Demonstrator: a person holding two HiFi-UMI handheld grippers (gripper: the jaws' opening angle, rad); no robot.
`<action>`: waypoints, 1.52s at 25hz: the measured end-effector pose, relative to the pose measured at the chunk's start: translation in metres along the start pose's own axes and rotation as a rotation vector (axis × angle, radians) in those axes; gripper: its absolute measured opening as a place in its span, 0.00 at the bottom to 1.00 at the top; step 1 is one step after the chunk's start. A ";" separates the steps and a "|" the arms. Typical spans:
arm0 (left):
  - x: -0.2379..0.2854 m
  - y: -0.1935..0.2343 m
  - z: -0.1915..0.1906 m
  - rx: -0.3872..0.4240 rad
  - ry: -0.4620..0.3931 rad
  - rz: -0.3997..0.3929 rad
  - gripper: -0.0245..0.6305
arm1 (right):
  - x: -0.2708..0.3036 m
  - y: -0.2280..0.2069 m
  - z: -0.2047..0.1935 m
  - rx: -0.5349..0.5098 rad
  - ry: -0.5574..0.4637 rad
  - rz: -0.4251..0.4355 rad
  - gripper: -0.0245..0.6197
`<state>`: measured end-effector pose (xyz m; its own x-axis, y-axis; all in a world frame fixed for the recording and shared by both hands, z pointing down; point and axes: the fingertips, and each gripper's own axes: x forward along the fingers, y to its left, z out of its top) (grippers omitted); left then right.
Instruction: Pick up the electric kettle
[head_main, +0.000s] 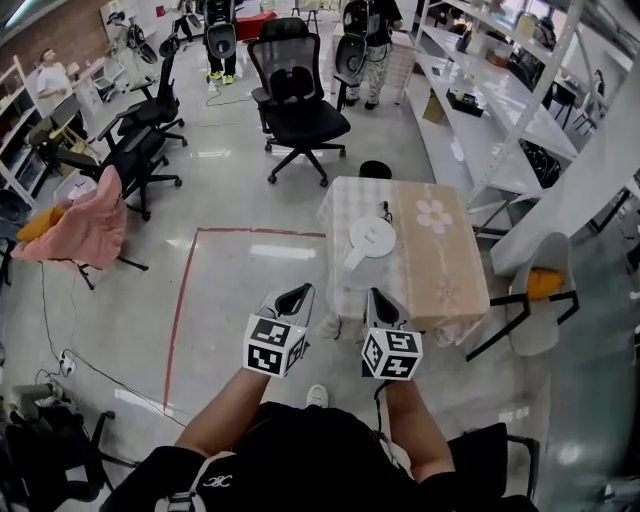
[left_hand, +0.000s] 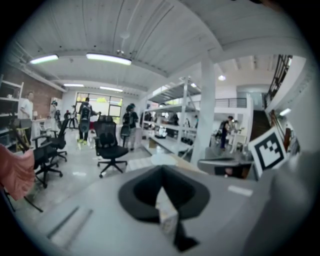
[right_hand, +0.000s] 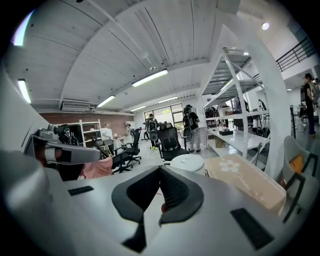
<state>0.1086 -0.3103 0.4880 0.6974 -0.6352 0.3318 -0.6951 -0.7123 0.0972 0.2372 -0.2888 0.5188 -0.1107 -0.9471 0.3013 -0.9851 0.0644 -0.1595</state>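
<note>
A white electric kettle (head_main: 370, 240) stands on a small cloth-covered table (head_main: 445, 270), near its left half, with a dark cord behind it. Both grippers are held side by side short of the table's near edge. My left gripper (head_main: 297, 297) is to the kettle's lower left, and its jaws meet at the tips with nothing held. My right gripper (head_main: 378, 303) is just below the kettle, also shut and empty. In the left gripper view the kettle (left_hand: 162, 159) shows just above the left gripper (left_hand: 161, 170). In the right gripper view the kettle (right_hand: 187, 162) lies slightly right of the right gripper (right_hand: 160, 170).
A grey chair (head_main: 540, 295) stands at the table's right. White shelving (head_main: 500, 110) runs behind it. A black office chair (head_main: 295, 105) is beyond the table. More chairs, one draped in pink cloth (head_main: 85, 225), stand at the left. Red tape (head_main: 185, 300) marks the floor.
</note>
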 end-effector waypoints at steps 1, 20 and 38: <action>0.003 0.003 -0.001 -0.002 0.008 0.004 0.04 | 0.006 -0.002 -0.003 0.008 0.008 0.008 0.04; 0.028 0.042 -0.025 -0.016 0.115 0.010 0.04 | 0.106 -0.012 -0.072 0.001 0.155 0.051 0.37; 0.020 0.085 -0.045 -0.011 0.188 0.083 0.04 | 0.187 -0.009 -0.122 -0.094 0.221 0.070 0.37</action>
<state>0.0554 -0.3698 0.5451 0.5933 -0.6239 0.5086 -0.7514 -0.6558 0.0721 0.2097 -0.4281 0.6911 -0.1951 -0.8479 0.4929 -0.9808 0.1662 -0.1023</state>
